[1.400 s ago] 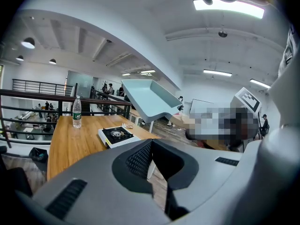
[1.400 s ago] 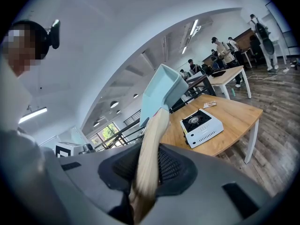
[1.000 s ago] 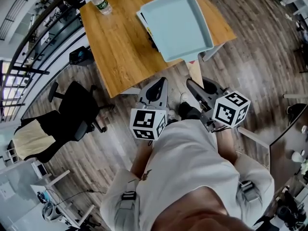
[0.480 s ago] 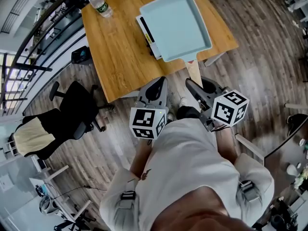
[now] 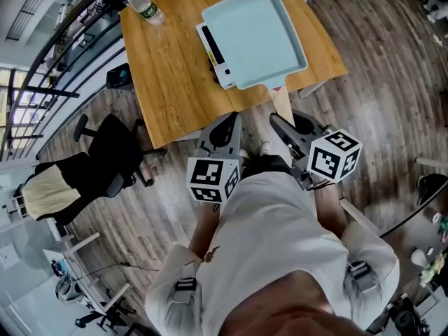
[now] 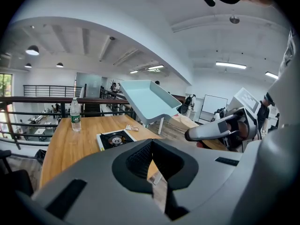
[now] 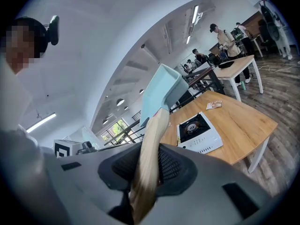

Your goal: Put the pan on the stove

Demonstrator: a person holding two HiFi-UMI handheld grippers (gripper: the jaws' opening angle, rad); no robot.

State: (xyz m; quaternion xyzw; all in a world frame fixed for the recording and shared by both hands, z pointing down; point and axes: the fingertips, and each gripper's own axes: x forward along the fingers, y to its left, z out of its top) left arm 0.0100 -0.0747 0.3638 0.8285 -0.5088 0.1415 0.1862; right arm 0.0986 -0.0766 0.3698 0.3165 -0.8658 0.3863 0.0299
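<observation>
Pale-blue square pan (image 5: 253, 35): stiff, likely front-heavy on its long wooden handle (image 5: 282, 105), so best held there, firmly. Right gripper (image 5: 278, 123) pinches the handle; the pan hangs raised and tilted over the stove (image 5: 212, 51). Left gripper (image 5: 225, 130) pressed together, empty. Wooden table (image 5: 168, 82) is flat, bottle (image 5: 145, 4) well apart. Open office, plank floor (image 5: 364, 110).

Bare table (image 5: 171, 75) lies open beside the stove (image 7: 199, 131); a bottle (image 5: 145, 4) stands well apart.
</observation>
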